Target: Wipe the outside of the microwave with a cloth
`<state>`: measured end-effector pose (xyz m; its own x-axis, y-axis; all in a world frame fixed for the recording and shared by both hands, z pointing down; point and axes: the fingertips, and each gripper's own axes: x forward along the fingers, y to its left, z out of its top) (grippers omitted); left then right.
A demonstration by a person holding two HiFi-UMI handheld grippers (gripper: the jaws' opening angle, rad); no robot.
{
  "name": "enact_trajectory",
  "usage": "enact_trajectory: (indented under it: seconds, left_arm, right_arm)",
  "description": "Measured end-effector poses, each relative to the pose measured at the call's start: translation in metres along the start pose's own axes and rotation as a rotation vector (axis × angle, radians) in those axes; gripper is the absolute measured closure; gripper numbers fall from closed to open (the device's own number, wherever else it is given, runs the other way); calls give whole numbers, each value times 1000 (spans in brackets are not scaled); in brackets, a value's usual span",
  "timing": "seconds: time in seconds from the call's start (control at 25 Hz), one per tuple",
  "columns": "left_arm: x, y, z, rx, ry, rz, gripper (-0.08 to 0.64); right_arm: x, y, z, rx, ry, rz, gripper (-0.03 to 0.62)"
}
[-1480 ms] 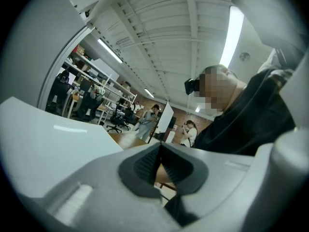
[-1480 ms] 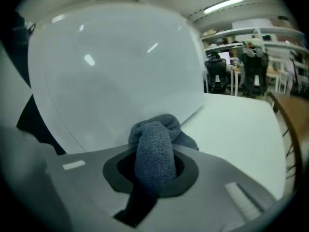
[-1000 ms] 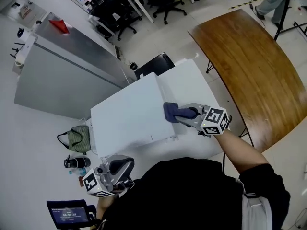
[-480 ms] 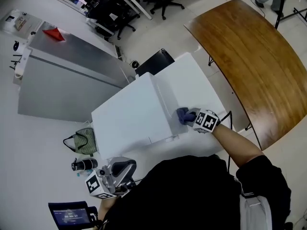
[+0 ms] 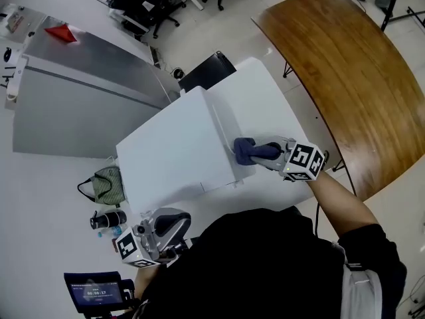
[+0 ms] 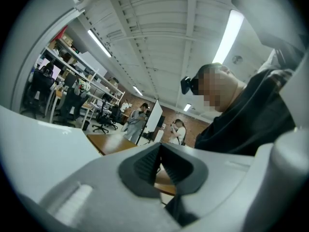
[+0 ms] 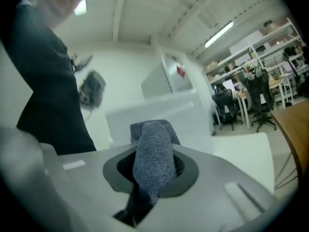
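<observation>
The white microwave (image 5: 176, 148) stands on a white table (image 5: 265, 98) in the head view. My right gripper (image 5: 257, 153) is shut on a dark blue cloth (image 5: 242, 151), which presses on the microwave's right top edge. In the right gripper view the cloth (image 7: 153, 158) bulges out between the jaws, with the microwave (image 7: 159, 111) just ahead. My left gripper (image 5: 159, 230) hangs low at the left, near the person's body and away from the microwave. In its own view the left gripper (image 6: 159, 164) is shut with nothing in it.
A curved wooden table (image 5: 345, 72) lies to the right. A grey cabinet (image 5: 73, 105) stands at the left, a black box (image 5: 207, 70) behind the microwave. A green bag (image 5: 103, 185), a dark bottle (image 5: 106, 219) and a small screen (image 5: 93, 292) sit at lower left.
The right gripper with the cloth dipped down along the microwave's right side, then came back up to the top edge. The left gripper stayed low at the left.
</observation>
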<state>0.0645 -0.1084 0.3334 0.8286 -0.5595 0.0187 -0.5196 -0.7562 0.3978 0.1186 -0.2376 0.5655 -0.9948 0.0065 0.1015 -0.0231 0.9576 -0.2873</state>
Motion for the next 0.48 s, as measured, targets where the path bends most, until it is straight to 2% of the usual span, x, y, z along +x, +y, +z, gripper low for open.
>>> enact_trajectory:
  seconds: [0.08,0.16,0.24,0.32,0.48]
  left_arm:
    - [-3,-3,13,34,-18,-3,557]
    - [-4,-9,23,67,-31,-11,557]
    - [-4,-13,31,94,-39,-20,557]
    - [-4,-15,35,106,-44,-18,557]
    - [-5,-15,30,99,-30,1,557]
  right_arm:
    - [-11,32,54,-28,-191,68,543]
    - [-3,58,68,-85,-230,127,543]
    - [7,67,59,-84,-208,151,543]
    - [10,64,41,-70,-156,136,543]
    - [20,49,-25,-133,53,116,543]
